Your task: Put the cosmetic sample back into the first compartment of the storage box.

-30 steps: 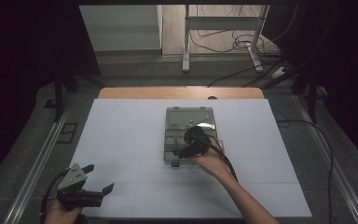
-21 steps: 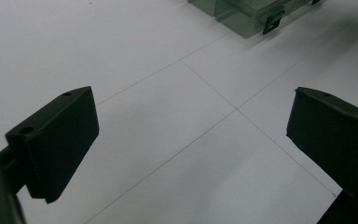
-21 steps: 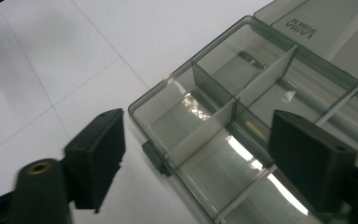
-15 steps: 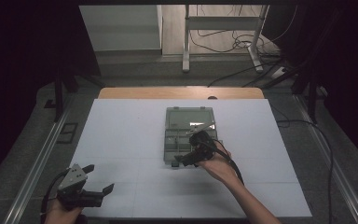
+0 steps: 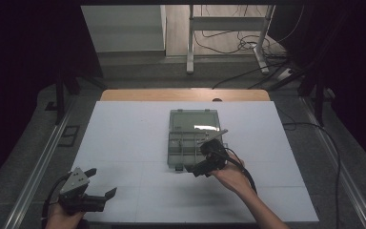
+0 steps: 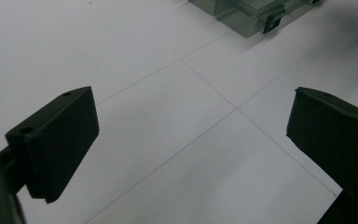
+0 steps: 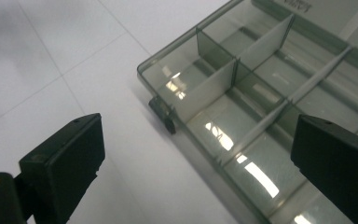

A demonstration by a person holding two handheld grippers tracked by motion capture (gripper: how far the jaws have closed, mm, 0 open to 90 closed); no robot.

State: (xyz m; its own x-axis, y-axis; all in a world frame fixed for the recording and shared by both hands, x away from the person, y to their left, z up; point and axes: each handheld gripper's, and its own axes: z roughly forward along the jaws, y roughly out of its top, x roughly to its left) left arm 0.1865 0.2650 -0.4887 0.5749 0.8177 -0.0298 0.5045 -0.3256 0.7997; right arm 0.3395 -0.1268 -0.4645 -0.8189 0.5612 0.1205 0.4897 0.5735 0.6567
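A clear grey compartment box (image 5: 193, 136) lies mid-table, its dividers (image 7: 261, 46) and a dark latch (image 7: 163, 112) showing in the right gripper view. My right gripper (image 5: 203, 156) hovers at the box's near right part, and its jaws have just been opening. They stand wide in the right gripper view (image 7: 196, 135), with the box's corner under the gap and no pad touching it. My left gripper (image 5: 102, 182) rests at the table's near left corner, open with nothing between its jaws (image 6: 193, 107). The box's near corner (image 6: 256, 16) shows far ahead of it.
The white table top (image 5: 124, 138) is crossed by thin seam lines. Metal rails (image 5: 38, 167) run along both sides. Desk legs and cables (image 5: 228, 43) lie on the floor beyond the far edge. The right gripper's cable (image 5: 245, 174) trails by the forearm.
The right gripper has drawn back from over the box toward the person and slightly right, and its jaws have spread. The left gripper has not moved.
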